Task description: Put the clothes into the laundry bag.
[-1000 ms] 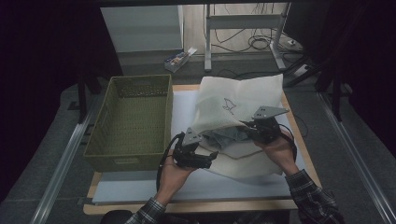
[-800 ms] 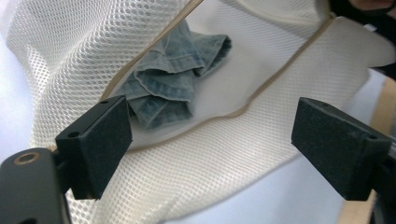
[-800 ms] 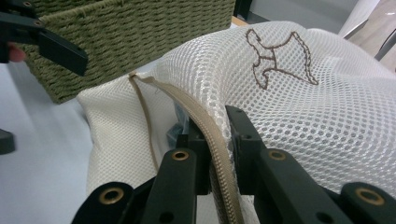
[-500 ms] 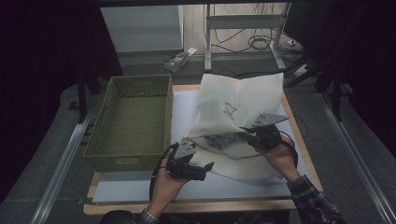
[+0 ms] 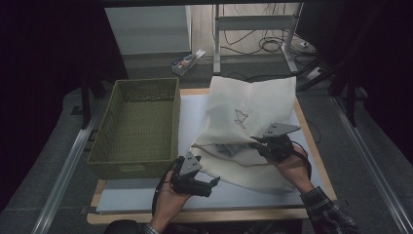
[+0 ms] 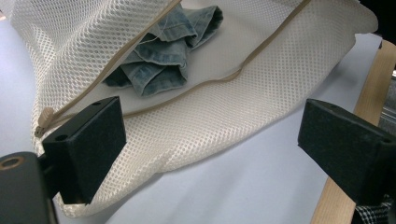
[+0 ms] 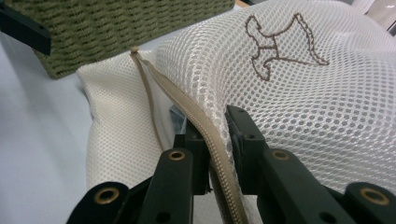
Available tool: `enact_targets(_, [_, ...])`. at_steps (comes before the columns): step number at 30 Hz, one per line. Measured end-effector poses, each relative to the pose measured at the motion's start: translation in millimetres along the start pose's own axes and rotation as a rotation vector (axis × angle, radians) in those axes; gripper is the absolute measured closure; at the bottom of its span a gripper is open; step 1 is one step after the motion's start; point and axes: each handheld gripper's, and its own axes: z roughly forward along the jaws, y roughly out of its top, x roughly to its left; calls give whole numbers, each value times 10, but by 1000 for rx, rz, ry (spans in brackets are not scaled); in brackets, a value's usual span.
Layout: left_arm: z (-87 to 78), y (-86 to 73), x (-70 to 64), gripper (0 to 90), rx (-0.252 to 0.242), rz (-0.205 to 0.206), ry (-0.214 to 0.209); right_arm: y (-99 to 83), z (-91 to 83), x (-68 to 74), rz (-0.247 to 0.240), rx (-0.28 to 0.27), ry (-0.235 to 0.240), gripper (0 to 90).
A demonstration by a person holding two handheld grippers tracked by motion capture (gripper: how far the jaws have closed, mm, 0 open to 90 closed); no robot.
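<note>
The right tongs [image 7: 216,135] pinch the zipper edge of the mesh laundry bag [image 5: 253,105], which lies on the table just right of the green basket [image 5: 136,124]; denim garment [image 6: 163,51] inside. Left tongs [image 6: 210,140] gape wide, holding nothing.

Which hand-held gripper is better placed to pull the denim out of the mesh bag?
Left. The left hand-held gripper is open and faces the denim garment in the bag's mouth; the right hand-held gripper is clamped on the mesh laundry bag at its zipper edge.
</note>
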Motion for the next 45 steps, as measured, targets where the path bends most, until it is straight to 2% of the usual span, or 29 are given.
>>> enact_targets(13, [-29,-69,10,71,3,-10,3,-154,84,14,2,55,-1,773])
enact_targets(31, [-4,-168,-8,61,33,11,15,-381,246,-27,9,121,-13,744])
enact_targets(37, [15,-224,6,62,62,9,13,-457,328,-45,-4,160,-16,695])
enact_targets(41, [38,-241,21,63,67,2,10,-461,342,-43,-12,164,-12,643])
enact_targets(42, [50,-251,24,63,72,3,11,-456,343,-41,-15,164,-5,599])
enact_targets(45, [56,-258,30,63,77,6,12,-451,352,-29,-23,166,0,543])
